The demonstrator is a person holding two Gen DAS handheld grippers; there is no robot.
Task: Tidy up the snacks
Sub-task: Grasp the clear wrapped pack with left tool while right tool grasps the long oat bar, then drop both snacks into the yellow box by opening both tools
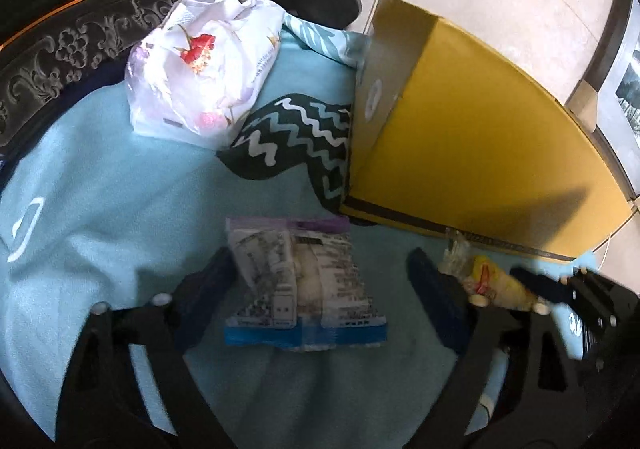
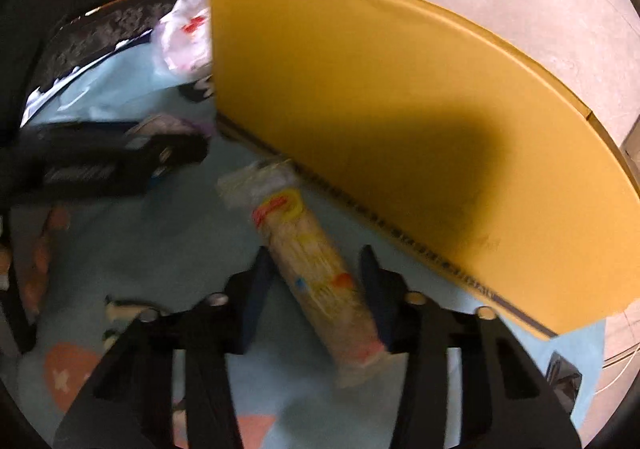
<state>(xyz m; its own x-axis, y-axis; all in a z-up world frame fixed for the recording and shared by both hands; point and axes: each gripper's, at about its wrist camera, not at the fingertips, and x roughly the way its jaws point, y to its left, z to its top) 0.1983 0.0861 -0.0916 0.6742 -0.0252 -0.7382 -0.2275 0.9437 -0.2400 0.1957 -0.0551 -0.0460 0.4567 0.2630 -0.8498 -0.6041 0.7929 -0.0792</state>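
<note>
Pale blue blanket — yellow box, white floral bag, dark zigzag cloth.
</note>
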